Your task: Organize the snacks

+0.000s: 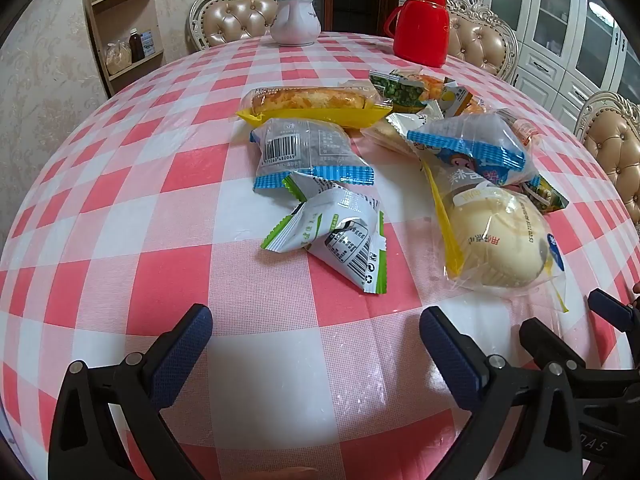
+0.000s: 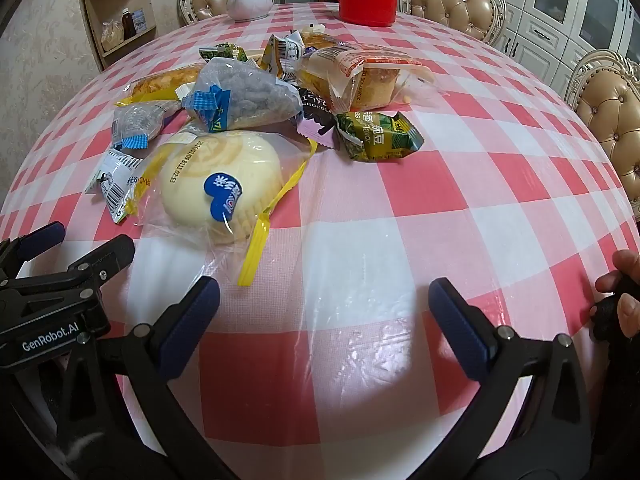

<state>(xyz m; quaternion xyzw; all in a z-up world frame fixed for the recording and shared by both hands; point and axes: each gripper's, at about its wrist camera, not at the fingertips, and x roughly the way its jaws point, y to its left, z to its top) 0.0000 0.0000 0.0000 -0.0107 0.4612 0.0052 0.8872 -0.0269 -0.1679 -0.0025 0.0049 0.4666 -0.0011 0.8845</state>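
Several wrapped snacks lie in a loose pile on a red-and-white checked tablecloth point(image 1: 168, 280). Nearest me is a round pale bun point(image 1: 496, 240) point(image 2: 220, 184) in a clear bag with yellow edges. A green-and-white packet point(image 1: 340, 236) and a blue-edged dark snack point(image 1: 308, 152) lie left of it. A long bread roll point(image 1: 308, 100) on a yellow tray sits behind. A green packet point(image 2: 376, 136) and a cake in clear wrap point(image 2: 360, 76) lie to the right. My left gripper point(image 1: 316, 332) is open over bare cloth. My right gripper point(image 2: 324, 304) is open too, its left finger point(image 2: 192, 308) near the bun bag's corner.
A white teapot point(image 1: 294, 18) and a red thermos point(image 1: 422, 24) stand at the far side of the table. Padded chairs point(image 1: 236, 16) ring it. A wooden shelf point(image 1: 124, 28) with jars stands at the left, white cabinets point(image 1: 560, 24) at the right. A hand point(image 2: 620, 292) shows at the right edge.
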